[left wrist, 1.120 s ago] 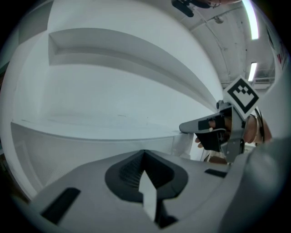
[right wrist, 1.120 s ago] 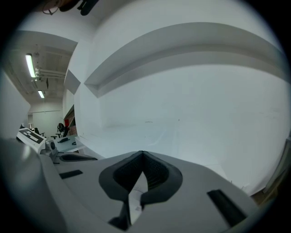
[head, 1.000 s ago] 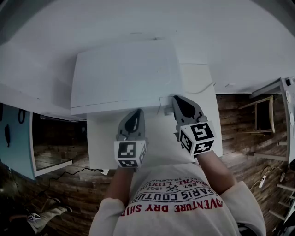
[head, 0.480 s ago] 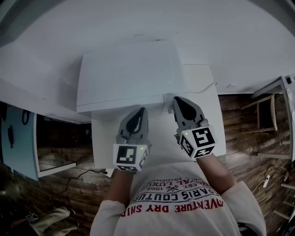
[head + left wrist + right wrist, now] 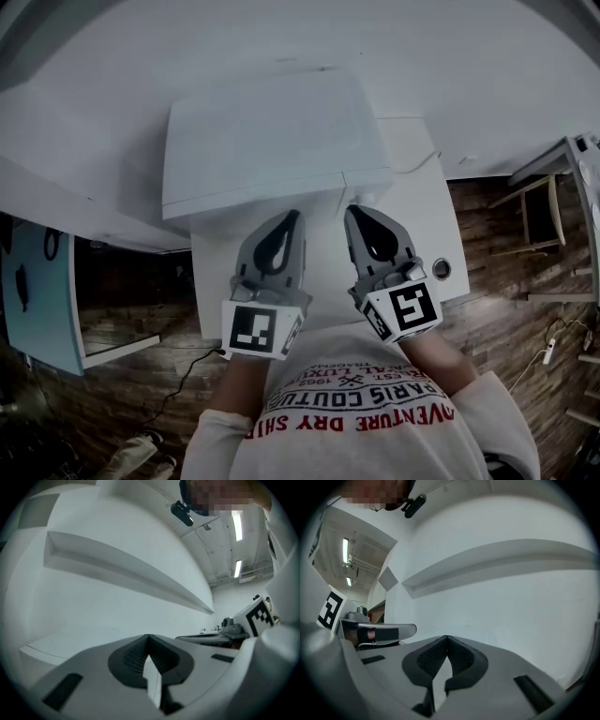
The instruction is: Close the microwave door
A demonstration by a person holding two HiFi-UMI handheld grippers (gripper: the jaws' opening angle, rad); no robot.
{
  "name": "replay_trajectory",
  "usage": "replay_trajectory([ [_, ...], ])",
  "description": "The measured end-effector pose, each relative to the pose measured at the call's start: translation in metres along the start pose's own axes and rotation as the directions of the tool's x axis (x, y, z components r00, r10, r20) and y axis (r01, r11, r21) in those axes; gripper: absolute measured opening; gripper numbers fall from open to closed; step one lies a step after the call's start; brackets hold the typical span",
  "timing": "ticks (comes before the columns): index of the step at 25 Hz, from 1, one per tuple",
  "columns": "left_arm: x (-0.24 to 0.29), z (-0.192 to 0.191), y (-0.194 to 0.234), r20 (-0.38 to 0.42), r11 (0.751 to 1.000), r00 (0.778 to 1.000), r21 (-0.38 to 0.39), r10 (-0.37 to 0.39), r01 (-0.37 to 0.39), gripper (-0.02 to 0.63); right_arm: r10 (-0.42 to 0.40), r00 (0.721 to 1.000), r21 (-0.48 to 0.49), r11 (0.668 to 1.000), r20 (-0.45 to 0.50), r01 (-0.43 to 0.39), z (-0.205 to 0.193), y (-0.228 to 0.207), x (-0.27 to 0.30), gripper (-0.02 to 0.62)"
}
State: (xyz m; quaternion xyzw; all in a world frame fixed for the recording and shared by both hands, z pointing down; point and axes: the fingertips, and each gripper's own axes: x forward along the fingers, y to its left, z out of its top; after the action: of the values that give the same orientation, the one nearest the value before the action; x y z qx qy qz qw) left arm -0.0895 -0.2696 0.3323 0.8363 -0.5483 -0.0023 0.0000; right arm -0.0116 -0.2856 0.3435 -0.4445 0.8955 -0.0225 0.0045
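White table [image 5: 413, 199], microwave [image 5: 267, 141] from above, door apparently hidden

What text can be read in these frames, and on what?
"PARIS COUTU…": shirt, upside down in the head view, end out of sight.
"AVENTURE DRY SHIR…": shirt, next line, end out of sight.
"EST 1963": shirt, small, likely.
Other small shirt print: too blurred to read.
Left cube, right cube: square markers only, no words.
Microwave: no readable print.

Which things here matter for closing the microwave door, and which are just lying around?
For the job: microwave, left gripper, right gripper.
Lying about: chair, blue panel, table hole.
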Motion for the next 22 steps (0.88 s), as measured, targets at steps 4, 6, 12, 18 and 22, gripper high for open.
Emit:
replay_trajectory([
  [4,-0.012,-0.007,0.001,-0.002,1.000,1.000,0.006,-0.010,0.010,0.002,-0.049,0.999,-0.038,0.998,0.024,0.050,-0.002,0.006,-0.011,0.012],
  [6,-0.015,-0.009,0.002,0.000,1.000,1.000,0.000,-0.010,0.010,0.002,-0.058,0.998,-0.042,0.997,0.018,0.058,-0.003,0.007,-0.012,0.012],
  [12,-0.017,-0.015,0.004,-0.005,1.000,1.000,-0.015,-0.006,0.006,0.002,-0.068,0.998,-0.040,0.997,0.007,0.068,-0.006,0.010,-0.013,0.012],
  [18,-0.019,-0.011,0.002,0.004,1.000,1.000,-0.012,-0.005,0.005,0.002,-0.065,0.998,-0.042,0.997,0.004,0.065,-0.006,0.013,-0.013,0.012],
  [22,-0.020,-0.013,0.001,-0.009,1.000,1.000,-0.015,0.005,-0.005,0.002,-0.063,0.998,-0.033,0.997,-0.001,0.063,-0.009,0.014,-0.014,0.012],
])
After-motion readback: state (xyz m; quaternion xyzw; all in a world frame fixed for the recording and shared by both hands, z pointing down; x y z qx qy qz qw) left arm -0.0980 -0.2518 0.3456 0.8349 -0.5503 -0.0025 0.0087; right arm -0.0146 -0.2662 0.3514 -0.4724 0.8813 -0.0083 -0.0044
